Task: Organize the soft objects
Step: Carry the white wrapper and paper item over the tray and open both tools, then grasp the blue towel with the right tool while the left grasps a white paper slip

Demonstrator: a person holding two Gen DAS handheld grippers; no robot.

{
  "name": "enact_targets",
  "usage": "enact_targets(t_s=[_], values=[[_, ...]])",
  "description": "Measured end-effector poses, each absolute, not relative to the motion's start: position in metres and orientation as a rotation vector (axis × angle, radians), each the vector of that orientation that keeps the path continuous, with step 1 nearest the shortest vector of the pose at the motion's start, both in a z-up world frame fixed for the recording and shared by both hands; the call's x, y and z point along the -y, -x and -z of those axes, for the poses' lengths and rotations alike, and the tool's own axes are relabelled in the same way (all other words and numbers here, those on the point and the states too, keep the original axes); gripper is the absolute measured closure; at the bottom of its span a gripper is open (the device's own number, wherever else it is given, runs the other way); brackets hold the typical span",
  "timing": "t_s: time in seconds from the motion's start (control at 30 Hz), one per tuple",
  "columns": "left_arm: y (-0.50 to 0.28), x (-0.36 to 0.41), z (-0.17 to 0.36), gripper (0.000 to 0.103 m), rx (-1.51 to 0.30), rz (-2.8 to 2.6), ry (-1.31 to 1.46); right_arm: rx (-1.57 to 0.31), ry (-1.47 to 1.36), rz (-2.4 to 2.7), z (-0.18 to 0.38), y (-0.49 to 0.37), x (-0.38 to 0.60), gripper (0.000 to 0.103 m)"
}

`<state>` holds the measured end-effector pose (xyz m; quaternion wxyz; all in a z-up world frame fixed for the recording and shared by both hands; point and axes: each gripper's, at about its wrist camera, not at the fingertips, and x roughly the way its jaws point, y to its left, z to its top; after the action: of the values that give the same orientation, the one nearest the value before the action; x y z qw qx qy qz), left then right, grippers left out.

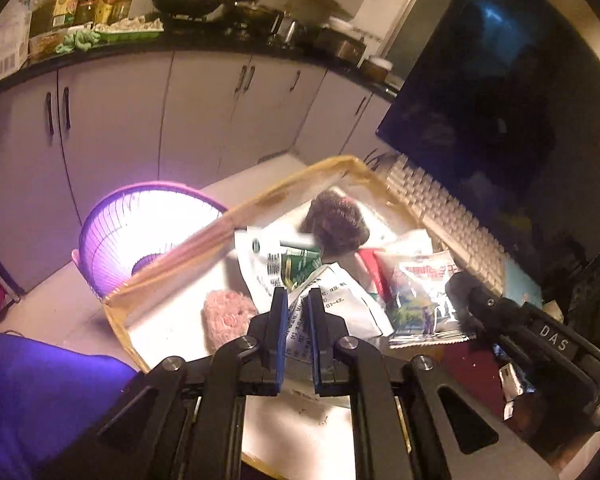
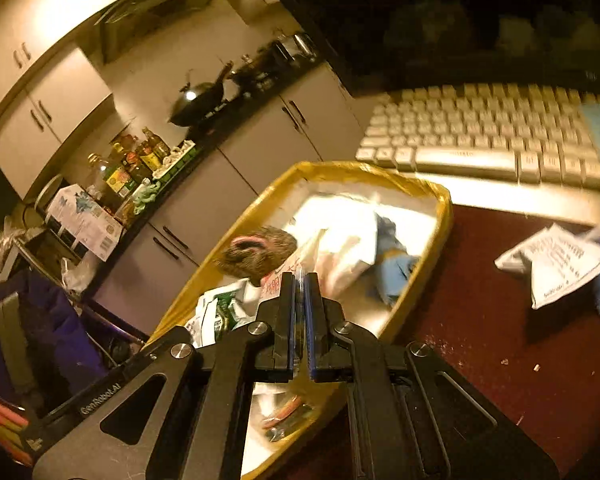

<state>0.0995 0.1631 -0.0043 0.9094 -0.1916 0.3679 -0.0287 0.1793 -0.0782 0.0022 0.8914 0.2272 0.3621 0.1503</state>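
A white bin with a yellow liner (image 1: 236, 216) holds soft packets, a brown plush toy (image 1: 336, 224) and a pink sponge-like pad (image 1: 226, 314). My left gripper (image 1: 298, 300) is above the bin, its jaws narrowly apart around a white printed packet (image 1: 332, 300). The right gripper's body shows at the right in the left wrist view (image 1: 540, 340). In the right wrist view my right gripper (image 2: 300, 284) is nearly shut on the edge of a clear red-printed packet (image 2: 284, 276) over the bin (image 2: 444, 200). The plush (image 2: 260, 252) lies just beyond it.
A purple wire basket (image 1: 140, 236) stands left of the bin. A white keyboard (image 2: 480, 136) and a dark monitor (image 1: 500, 100) are at the right. A crumpled white packet (image 2: 556, 264) lies on the dark red table (image 2: 480, 340). Kitchen cabinets stand behind.
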Motion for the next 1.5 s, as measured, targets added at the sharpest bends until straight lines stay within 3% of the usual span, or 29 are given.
enact_targets(t_s=[0.1,0.17,0.2,0.23,0.3,0.57,0.8,1.07,1.33,1.5], values=[[-0.097,-0.162,0.003,0.093,-0.75,0.039,0.384,-0.76,-0.484,-0.309,0.002,-0.181,0.079,0.096],[-0.095,-0.162,0.002,0.083,-0.754,0.022,0.38,-0.769,-0.488,-0.327,0.003,-0.183,0.08,0.094],[-0.093,-0.163,0.003,0.073,-0.758,0.025,0.391,-0.77,-0.483,-0.332,0.003,-0.182,0.08,0.086],[-0.091,-0.164,0.002,0.063,-0.754,0.035,0.407,-0.762,-0.476,-0.332,0.001,-0.181,0.079,0.067],[-0.084,-0.166,0.001,0.049,-0.742,0.049,0.438,-0.729,-0.463,-0.311,-0.005,-0.177,0.079,0.043],[-0.045,-0.145,-0.014,0.048,-0.65,0.11,0.38,-0.714,-0.455,-0.383,-0.02,-0.12,0.104,0.043],[-0.036,-0.082,-0.015,0.046,-0.719,0.297,0.317,-0.757,-0.474,-0.328,0.0,-0.069,0.152,0.043],[-0.034,-0.033,-0.008,0.046,-0.794,0.424,0.272,-0.67,-0.501,-0.187,-0.023,-0.033,0.215,0.043],[-0.032,-0.012,-0.007,0.046,-0.806,0.445,0.249,-0.758,-0.435,-0.052,-0.053,-0.095,0.259,0.043],[-0.04,-0.005,-0.002,0.046,-0.838,0.451,0.231,-0.862,-0.379,0.047,-0.023,-0.131,0.262,0.043]])
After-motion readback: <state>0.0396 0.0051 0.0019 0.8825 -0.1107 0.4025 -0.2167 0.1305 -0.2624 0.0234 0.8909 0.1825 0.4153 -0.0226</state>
